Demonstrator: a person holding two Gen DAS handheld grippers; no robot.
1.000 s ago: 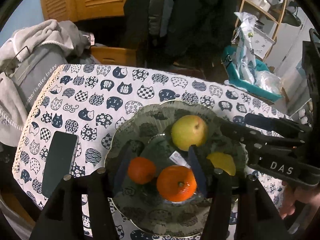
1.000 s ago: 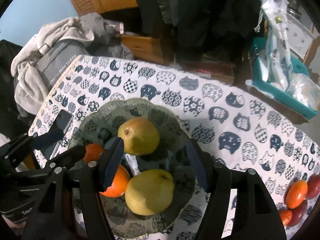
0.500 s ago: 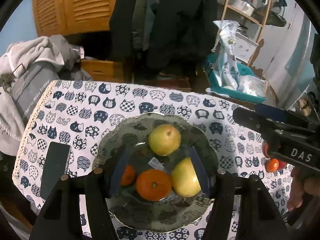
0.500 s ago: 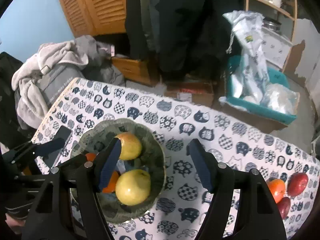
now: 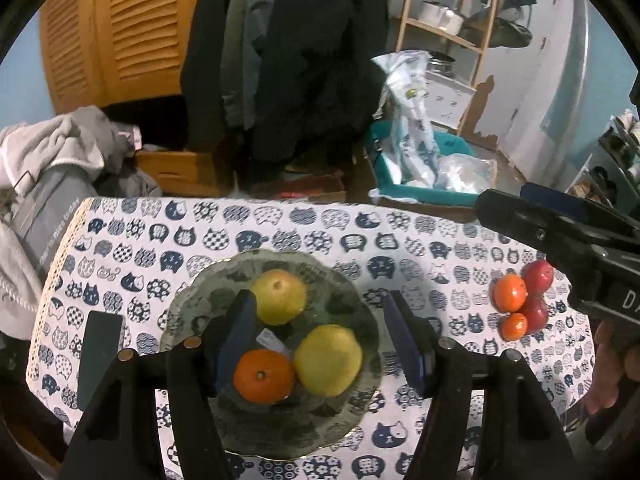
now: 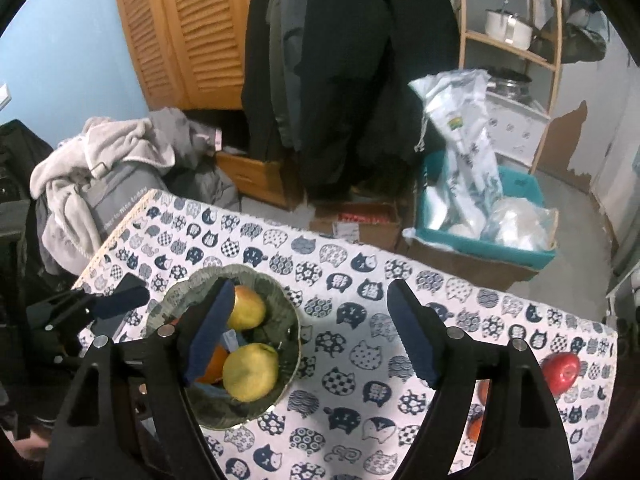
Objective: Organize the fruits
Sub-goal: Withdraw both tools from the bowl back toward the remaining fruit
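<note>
Change since a second ago: both grippers have risen and drawn back from the bowl; a yellow pear that was near the right jaws now lies in the bowl, and the loose fruit at the table's right end has come into view.
Left gripper [image 5: 326,330]: its blue-padded jaws stand apart and are opening; nothing is between the pads, the bowl only shows behind them.
Right gripper [image 6: 314,334]: jaws apart and opening, empty, above the cloth just right of the bowl.
Dark green scalloped glass bowl [image 5: 360,308]: it stands on the white tablecloth with blue cat faces [image 5: 304,224]; probably heavy and breakable, so better not to knock its rim.
Orange mandarin in the bowl [image 5: 264,376]: at the near side, touching the big yellow pear [image 5: 328,360]; the greenish-yellow pear [image 5: 280,296] is at the far side.
Loose fruit group [image 5: 520,304]: two orange mandarins and two dark red round fruits, touching each other, well apart from the bowl.
How they handle: I judge the mandarins light, a little soft, with a skin that gives; the red fruits look firm, smooth, maybe slippery, and they can roll.
Where to hold: across the widest middle, with gentle pressure, and one of the outer ones first.
Black flat phone [image 5: 98,352]: it lies left of the bowl.
</note>
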